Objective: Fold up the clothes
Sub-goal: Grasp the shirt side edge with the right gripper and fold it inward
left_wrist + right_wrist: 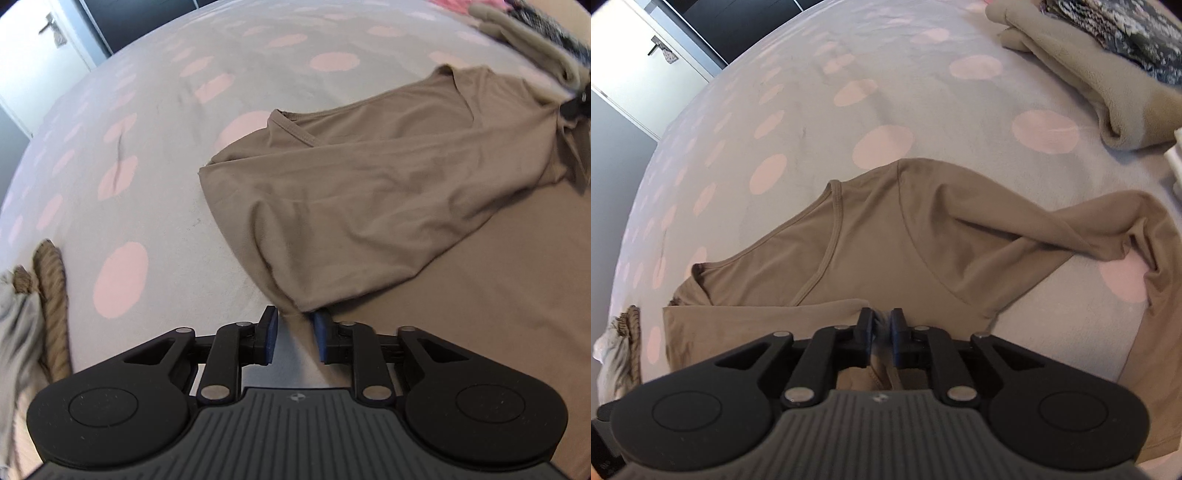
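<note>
Pinching tan long-sleeve top (pixel 886 243) fabric, right claw (pixel 881 325) is clamped; left claw (pixel 293 332), jaws apart, straddles its folded edge on bed (pixel 166 155), top stretching ahead-right.

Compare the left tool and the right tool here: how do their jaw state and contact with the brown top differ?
The left tool has its jaws apart, only the edge of the brown top lying between them; the right tool has its jaws nearly closed, pinching a fold of that top. The left tool sits at the top's folded corner; the right tool sits at its near edge below the neckline. Both are black with blue pads.
</note>
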Action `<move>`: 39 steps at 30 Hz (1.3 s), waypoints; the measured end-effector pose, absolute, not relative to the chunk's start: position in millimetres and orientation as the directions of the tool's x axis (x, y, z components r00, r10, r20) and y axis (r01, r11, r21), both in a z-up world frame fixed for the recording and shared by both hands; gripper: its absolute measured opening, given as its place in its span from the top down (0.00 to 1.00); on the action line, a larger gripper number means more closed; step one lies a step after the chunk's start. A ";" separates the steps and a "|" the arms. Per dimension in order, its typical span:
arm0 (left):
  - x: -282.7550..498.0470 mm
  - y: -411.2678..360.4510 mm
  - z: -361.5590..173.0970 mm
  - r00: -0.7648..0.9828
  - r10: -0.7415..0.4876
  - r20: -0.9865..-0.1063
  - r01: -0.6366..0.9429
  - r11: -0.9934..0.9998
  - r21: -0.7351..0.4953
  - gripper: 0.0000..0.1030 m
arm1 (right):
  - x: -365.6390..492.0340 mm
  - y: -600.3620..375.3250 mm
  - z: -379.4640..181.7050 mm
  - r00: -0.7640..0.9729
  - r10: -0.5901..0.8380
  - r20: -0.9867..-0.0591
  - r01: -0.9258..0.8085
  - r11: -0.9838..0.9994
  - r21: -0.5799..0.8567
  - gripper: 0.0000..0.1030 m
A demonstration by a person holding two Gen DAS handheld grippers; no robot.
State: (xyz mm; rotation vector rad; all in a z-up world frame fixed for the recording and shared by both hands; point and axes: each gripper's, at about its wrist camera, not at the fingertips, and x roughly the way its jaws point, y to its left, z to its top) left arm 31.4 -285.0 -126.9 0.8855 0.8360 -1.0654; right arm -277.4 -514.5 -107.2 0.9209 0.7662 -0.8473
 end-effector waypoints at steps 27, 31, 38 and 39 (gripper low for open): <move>19.7 -290.1 -129.4 0.378 -0.392 -0.839 0.925 0.187 0.329 0.90 | -280.3 -520.1 -130.8 0.466 -0.315 -0.827 0.853 0.407 0.325 0.62; 25.1 -286.3 -123.3 0.361 -0.399 -0.843 0.929 0.229 0.289 0.97 | -273.0 -522.4 -133.5 0.481 -0.317 -0.817 0.842 0.428 0.330 0.96; 32.1 -281.6 -121.7 0.362 -0.368 -0.856 0.925 0.256 0.281 0.98 | -269.7 -538.6 -108.5 0.437 -0.443 -0.783 0.871 0.425 0.245 0.97; 30.9 -281.7 -122.9 0.365 -0.362 -0.858 0.925 0.248 0.288 0.98 | -269.4 -542.5 -109.8 0.431 -0.445 -0.785 0.877 0.412 0.248 0.97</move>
